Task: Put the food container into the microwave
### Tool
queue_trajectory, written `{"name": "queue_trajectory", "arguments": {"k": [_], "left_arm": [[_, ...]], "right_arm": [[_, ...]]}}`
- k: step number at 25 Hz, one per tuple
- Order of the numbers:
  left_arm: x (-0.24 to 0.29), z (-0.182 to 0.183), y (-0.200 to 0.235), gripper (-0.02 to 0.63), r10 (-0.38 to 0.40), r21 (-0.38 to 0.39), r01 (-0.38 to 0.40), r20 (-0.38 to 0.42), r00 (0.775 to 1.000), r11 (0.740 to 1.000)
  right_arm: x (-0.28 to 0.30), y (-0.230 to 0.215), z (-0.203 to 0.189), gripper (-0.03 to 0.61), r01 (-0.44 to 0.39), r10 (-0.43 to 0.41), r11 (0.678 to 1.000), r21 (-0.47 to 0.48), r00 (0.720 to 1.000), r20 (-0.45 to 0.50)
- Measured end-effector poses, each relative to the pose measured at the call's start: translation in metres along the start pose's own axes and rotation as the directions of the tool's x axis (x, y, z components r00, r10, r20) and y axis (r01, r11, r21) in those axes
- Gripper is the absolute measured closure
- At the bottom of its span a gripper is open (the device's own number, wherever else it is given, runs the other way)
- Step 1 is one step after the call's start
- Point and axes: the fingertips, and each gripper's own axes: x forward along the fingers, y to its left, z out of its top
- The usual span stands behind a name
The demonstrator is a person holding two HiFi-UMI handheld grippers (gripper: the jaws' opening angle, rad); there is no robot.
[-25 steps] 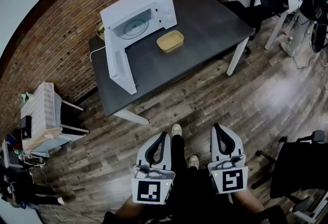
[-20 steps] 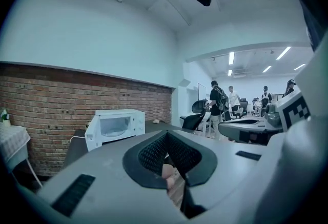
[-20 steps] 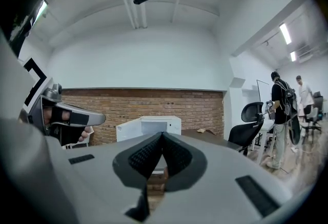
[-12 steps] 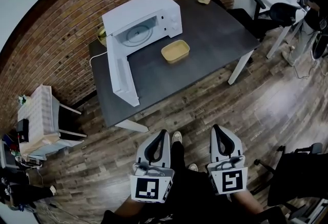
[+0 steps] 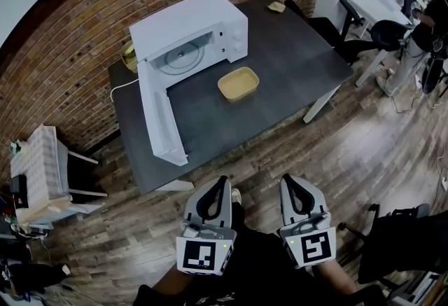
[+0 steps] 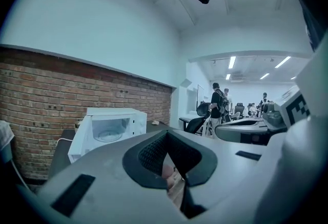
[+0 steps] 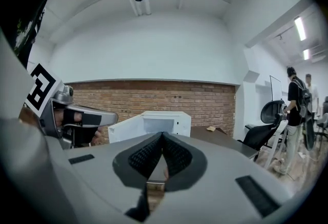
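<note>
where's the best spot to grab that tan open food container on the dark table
Take the tan, shallow, open-topped food container by its near rim wall, coming down from above on the person's side. It lies flat with no lid or handle, so the thin upright wall is likely the only pinchable part.

- Small tan item (image 5: 277,7) at far right corner of dark grey table (image 5: 294,52): too small to identify
- Yellowish round object (image 5: 128,56) at the table's far left edge: mostly hidden behind open white microwave (image 5: 183,21)
- Black office chair (image 5: 402,245): cut off by head view's right edge
- Beige rectangular food container (image 5: 238,83): hidden in both gripper views, behind grey bodies of left gripper (image 6: 167,133) and right gripper (image 7: 162,135)
- Standing persons in far room (image 6: 218,105): too small for detail
</note>
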Motion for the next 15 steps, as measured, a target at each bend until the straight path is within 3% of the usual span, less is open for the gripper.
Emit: {"name": "queue_trajectory", "arguments": {"k": [3,15], "left_arm": [[0.019,0.006,0.018,0.615,0.005,0.024,-0.006,0.029,1.0,1.0],[0.093,0.008,0.098,0.615,-0.068,-0.025,0.069,0.016,0.998,0.997]], "right_arm": [[0.03,0.005,0.0,0.515,-0.027,0.028,0.999,0.034,0.999,-0.036],[0.126,-0.002,0.007,0.515,0.069,-0.071,0.997,-0.04,0.996,-0.058]]}}
